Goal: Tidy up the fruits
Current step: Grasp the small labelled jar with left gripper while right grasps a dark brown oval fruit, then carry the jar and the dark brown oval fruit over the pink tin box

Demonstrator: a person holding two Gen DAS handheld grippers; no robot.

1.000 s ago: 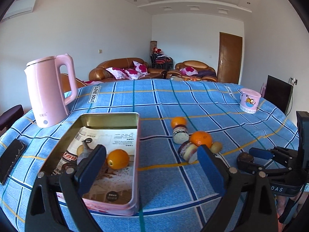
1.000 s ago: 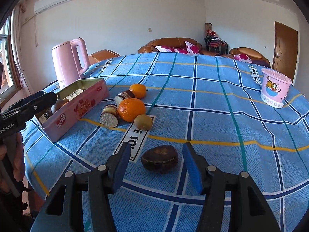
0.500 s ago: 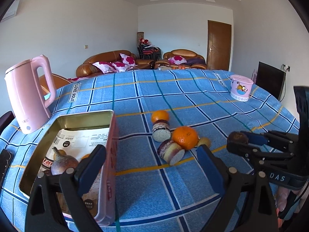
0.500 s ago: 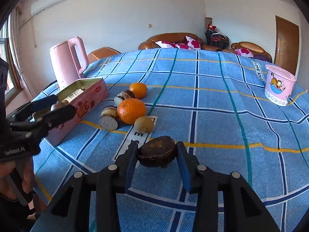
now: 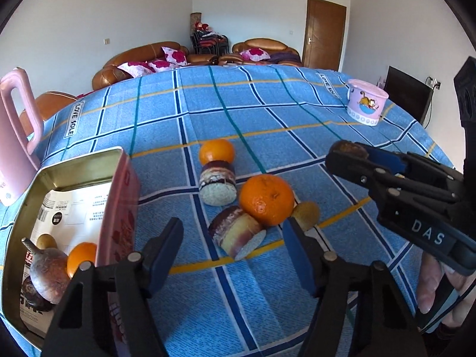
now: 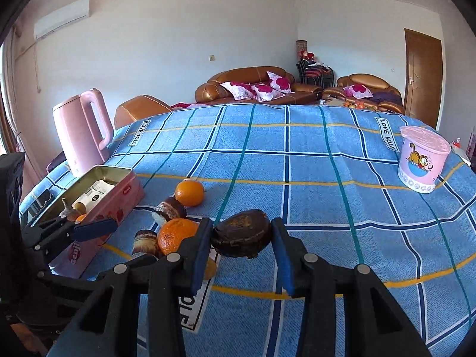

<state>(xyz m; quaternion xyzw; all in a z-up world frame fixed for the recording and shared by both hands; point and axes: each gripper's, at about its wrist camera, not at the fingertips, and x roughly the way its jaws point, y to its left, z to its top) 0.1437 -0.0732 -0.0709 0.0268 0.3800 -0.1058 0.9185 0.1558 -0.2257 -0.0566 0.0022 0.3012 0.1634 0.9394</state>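
Right wrist view: we had the right gripper clamped on a dark brown wrinkled fruit, passion fruit by our guess, lifted clear of the blue checked tablecloth. Its long axis ran across the jaws, pad to pad. The pink tin lay forward and to the left of that gripper, long axis running away from us, open top up. That offset is what we judged the coming move to turn on: carry left, past the fruit cluster.

Left wrist view: left gripper was half open and closing, nothing between the pads yet. A cut purple-skinned piece lay just ahead of it, with the large orange touching behind, a kiwi beside that, then a second cut piece and a small orange farther off. The left hand was nearer the tin, which sat right at its left finger.

Hidden: tin's near end was cut off by the gripper frame; inside we could make out a brown stemmed fruit, an orange and one more small piece. We couldn't name the cut pieces.
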